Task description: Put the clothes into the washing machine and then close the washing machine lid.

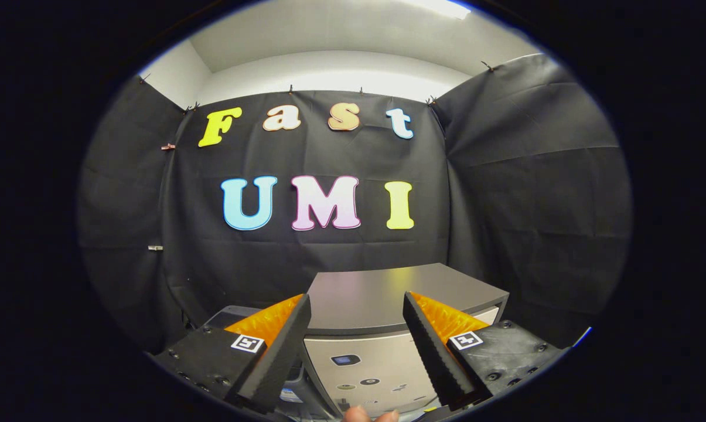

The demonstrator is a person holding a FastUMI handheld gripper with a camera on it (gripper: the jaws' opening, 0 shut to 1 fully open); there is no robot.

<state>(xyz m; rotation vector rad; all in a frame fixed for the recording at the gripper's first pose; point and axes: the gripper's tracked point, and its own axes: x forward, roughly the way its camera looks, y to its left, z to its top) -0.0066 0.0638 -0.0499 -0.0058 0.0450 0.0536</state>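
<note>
The washing machine (358, 366) stands just ahead of me, small and beige, with a control panel facing the fingers. Its flat grey lid (382, 290) lies down flat on top. My gripper (356, 296) hovers in front of the machine and slightly above the panel. It is open, with nothing between the fingers. The black serrated fingers (282, 346) frame the lid's front edge. Beneath the fingers, a person's fingertips (369, 415) show at the machine's front.
A dark grey container's edge (227, 315) shows to the left of the machine, behind my left finger. Black cloth walls close the booth behind and on both sides of the machine.
</note>
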